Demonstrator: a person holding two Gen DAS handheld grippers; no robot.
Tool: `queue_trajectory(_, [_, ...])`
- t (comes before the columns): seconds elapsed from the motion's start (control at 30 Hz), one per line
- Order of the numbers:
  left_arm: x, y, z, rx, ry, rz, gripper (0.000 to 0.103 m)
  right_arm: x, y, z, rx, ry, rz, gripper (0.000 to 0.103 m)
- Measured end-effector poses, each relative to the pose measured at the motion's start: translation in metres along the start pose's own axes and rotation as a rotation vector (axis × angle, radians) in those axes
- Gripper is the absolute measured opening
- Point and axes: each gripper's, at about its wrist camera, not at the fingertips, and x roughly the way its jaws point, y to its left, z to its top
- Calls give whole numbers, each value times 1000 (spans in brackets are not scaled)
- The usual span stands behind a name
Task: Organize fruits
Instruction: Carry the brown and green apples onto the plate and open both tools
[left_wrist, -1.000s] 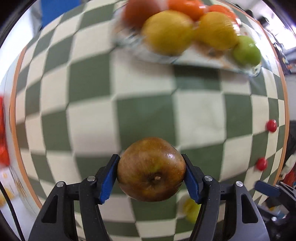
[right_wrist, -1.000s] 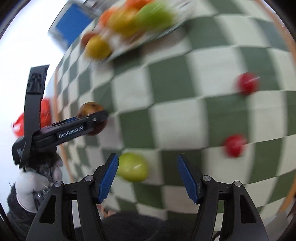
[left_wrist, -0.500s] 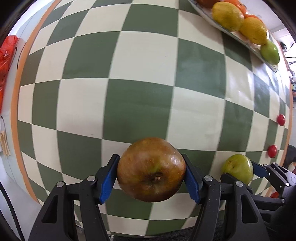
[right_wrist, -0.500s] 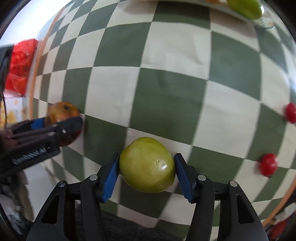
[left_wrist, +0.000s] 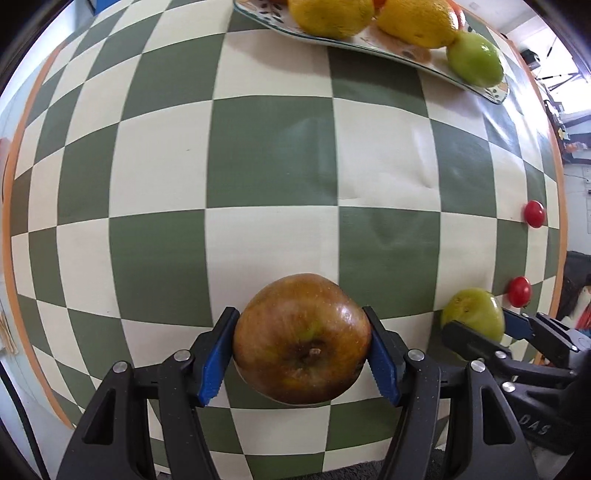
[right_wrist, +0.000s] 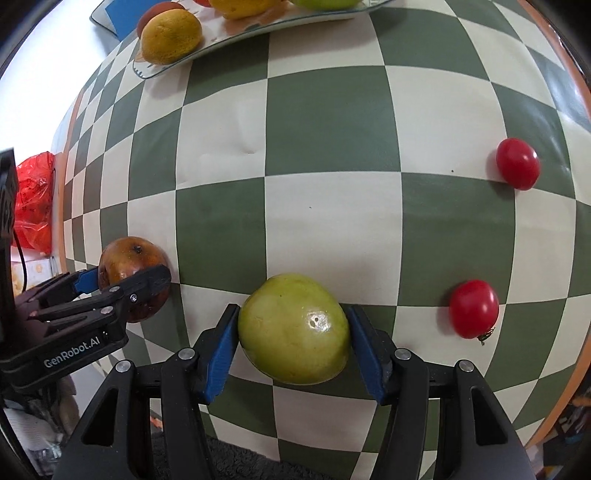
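Holding a fruit apiece, both tongs sit low over the near edge of the checkered counter (left_wrist: 273, 155). The left tongs (left_wrist: 301, 354) clamp a brown apple (left_wrist: 301, 338), stem end toward the camera; the right tongs (right_wrist: 291, 349) grip a green fruit (right_wrist: 293, 328). The plate (left_wrist: 413, 55) of lemons and a green fruit lies straight ahead at the far side, well apart from both; its long axis runs across the view. Neither hand looks clearly nearer (the left seems slightly more square to it), so the carry is likely forward for both. Only the right wrist view shows the two red tomatoes (right_wrist: 517, 164) clearly and the red bag (right_wrist: 35, 199) off the counter's left edge.
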Motion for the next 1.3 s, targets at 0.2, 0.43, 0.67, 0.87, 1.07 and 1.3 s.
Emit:
queue_trajectory(0.2, [-33, 3, 12, -14, -37, -38, 63, -4, -12, -6, 71, -19, 83, 61])
queue_trajectory(0.43, [-119, -14, 58, -1, -174, -139, 63, -77, -34, 24, 133, -158, 216, 61])
queue_trajectory(0.67, [-172, -31, 177, -8, -252, -143, 63, -136, -53, 144, 149, -322, 159, 61])
queue_trajectory(0.87, [-133, -25, 261, -13, -199, -53, 63, -125, -54, 217, 130, -311, 35, 61])
queue_trajectory(1.07, [-83, -14, 303, -39, -75, -46, 63, -106, -46, 238, 40, -295, -96, 61])
queue_trajectory(1.3, [-66, -23, 297, 18, -50, -6, 64, -91, -44, 236, 10, -287, -119, 61])
